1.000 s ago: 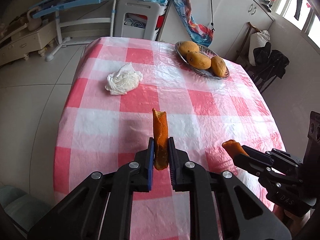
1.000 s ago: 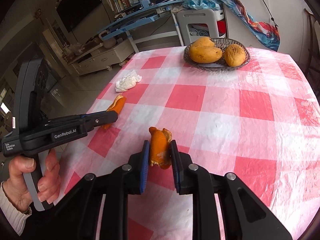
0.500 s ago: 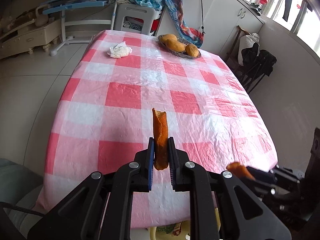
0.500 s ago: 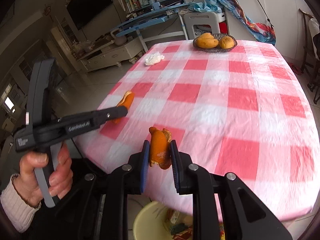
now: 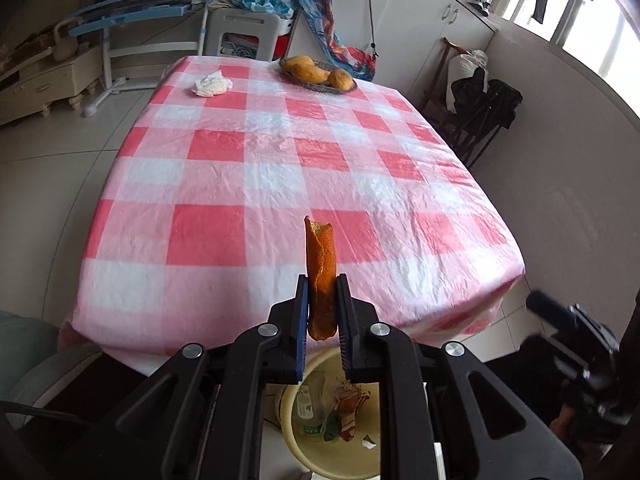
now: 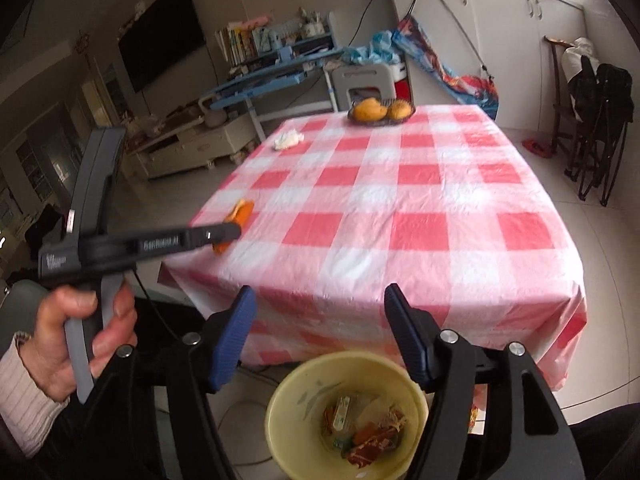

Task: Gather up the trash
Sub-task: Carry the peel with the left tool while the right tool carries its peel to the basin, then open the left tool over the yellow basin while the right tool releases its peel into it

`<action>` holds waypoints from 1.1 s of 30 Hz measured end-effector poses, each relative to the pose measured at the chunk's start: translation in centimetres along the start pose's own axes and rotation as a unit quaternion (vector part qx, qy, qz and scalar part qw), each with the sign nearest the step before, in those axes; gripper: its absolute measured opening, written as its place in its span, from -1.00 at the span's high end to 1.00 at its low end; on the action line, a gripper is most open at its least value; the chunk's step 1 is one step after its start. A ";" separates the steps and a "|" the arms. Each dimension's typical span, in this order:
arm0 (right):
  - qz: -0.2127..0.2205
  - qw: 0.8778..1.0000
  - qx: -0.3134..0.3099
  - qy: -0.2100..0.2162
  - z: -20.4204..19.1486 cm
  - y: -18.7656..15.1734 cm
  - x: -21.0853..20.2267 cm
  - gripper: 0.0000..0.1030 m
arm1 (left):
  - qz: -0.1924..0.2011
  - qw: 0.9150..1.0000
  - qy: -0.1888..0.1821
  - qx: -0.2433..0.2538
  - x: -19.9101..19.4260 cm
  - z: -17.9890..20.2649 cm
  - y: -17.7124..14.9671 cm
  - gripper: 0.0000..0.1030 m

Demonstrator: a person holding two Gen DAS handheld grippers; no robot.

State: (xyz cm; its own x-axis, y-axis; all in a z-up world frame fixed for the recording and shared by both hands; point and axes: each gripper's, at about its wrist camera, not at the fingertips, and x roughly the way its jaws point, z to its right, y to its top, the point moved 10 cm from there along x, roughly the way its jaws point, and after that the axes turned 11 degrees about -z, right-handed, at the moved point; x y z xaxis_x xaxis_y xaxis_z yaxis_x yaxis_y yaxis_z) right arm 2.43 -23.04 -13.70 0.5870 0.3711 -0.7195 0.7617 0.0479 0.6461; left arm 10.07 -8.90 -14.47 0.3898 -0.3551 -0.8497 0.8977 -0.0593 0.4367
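My left gripper (image 5: 322, 280) is shut on an upright strip of orange peel (image 5: 320, 252), held just past the near edge of the checked table (image 5: 280, 168). Below it stands a yellow bin (image 5: 285, 420) with wrappers inside. From the right wrist view the left gripper (image 6: 232, 232) and its peel (image 6: 243, 211) hang at the table's left corner. My right gripper (image 6: 320, 296) is over the bin (image 6: 280, 388); its jaws are opening with nothing between them. A crumpled white tissue (image 5: 212, 84) lies far back on the table.
A bowl of mangoes (image 5: 320, 74) sits at the table's far end. A hand in a pale knitted sleeve (image 6: 80, 340) grips the left tool. Dark folded chairs (image 6: 600, 120) stand by the right wall. A blue desk and white stool lie beyond the table.
Both grippers drew back from over the table to its near edge above the bin. The right jaws spread apart and the peel they held is gone from between them.
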 end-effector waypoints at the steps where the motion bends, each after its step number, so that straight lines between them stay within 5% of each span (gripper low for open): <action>1: 0.010 1.000 0.007 -0.001 0.3 0.3 -0.2 -0.29 | -0.007 1.000 -0.004 0.010 0.2 0.7 -0.6 0.75; 5: 0.035 0.999 0.032 -0.007 1.5 1.0 -0.6 -0.33 | -0.048 0.995 -0.004 0.082 1.3 4.4 -4.4 0.74; 10: 0.041 0.998 0.053 -0.012 2.5 0.6 -0.9 -0.36 | -0.130 0.974 0.014 0.185 3.8 8.0 -9.6 0.69; 13: 0.039 0.997 0.061 -0.016 2.9 0.4 -0.7 -0.39 | -0.141 0.968 0.035 0.205 4.5 8.3 -10.5 0.52; 16: 0.036 0.997 0.066 -0.017 3.1 0.0 -0.8 -0.42 | -0.121 0.975 0.037 0.183 3.8 7.4 -9.3 0.10; 21: 0.026 0.997 0.066 -0.017 3.0 -0.3 -0.2 -0.42 | -0.087 0.988 0.043 0.120 2.7 4.9 -6.5 -0.16; 33: 0.009 0.998 0.052 -0.025 2.4 -0.9 0.6 -0.42 | -0.018 0.999 0.046 -0.012 0.6 -0.1 -3.1 -0.41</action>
State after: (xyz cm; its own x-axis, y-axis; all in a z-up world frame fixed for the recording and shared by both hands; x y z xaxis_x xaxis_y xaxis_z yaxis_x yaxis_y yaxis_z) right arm 2.76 -25.13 -15.28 0.6114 0.3240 -0.7219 0.7740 -0.0551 0.6308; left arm 7.56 -8.84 -16.34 0.3743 -0.2661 -0.8883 0.9153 -0.0474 0.3999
